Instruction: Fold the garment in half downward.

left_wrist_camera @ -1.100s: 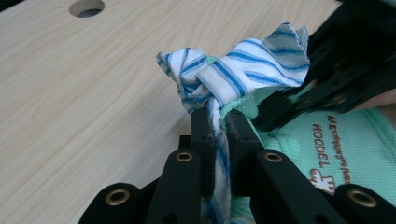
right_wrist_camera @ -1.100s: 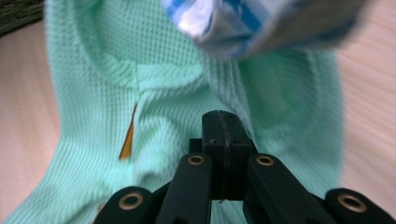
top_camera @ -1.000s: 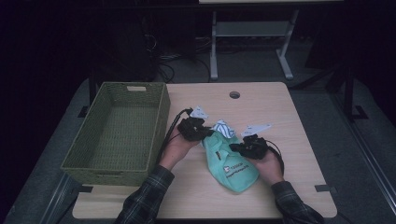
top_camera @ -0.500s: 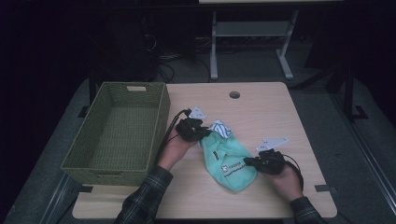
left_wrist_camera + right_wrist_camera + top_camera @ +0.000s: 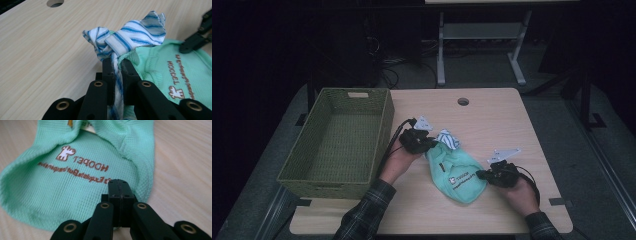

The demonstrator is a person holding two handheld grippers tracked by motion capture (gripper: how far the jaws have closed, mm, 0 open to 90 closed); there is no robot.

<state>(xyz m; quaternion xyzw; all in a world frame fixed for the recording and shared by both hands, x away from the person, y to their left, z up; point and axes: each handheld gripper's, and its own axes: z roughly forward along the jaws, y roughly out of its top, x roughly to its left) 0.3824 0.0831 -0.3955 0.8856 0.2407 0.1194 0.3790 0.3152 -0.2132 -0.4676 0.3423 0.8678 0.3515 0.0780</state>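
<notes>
A mint-green knit garment point(image 5: 457, 175) with brown lettering point(image 5: 75, 165) lies flat on the table, near the middle front. A blue-and-white striped cloth point(image 5: 447, 139) bunches at its far end. My left gripper point(image 5: 428, 144) is shut on that striped cloth point(image 5: 135, 37), which runs down between its pads point(image 5: 108, 72), with the green collar edge pressed beside it. My right gripper point(image 5: 479, 174) lies at the garment's near right side. Its jaws are shut pad to pad point(image 5: 119, 182) at the garment's hem, and I see no fabric between them.
A woven olive basket point(image 5: 384, 125) stands empty at the left of the wooden table point(image 5: 502, 120). A round cable hole point(image 5: 463, 101) sits near the far edge. Behind the table are a dark floor, cables and a metal stand point(image 5: 482, 35).
My right hand has slid from the top of the garment toward the near right of the table, jaws staying shut. The left gripper has kept its place and its hold on the striped cloth.
</notes>
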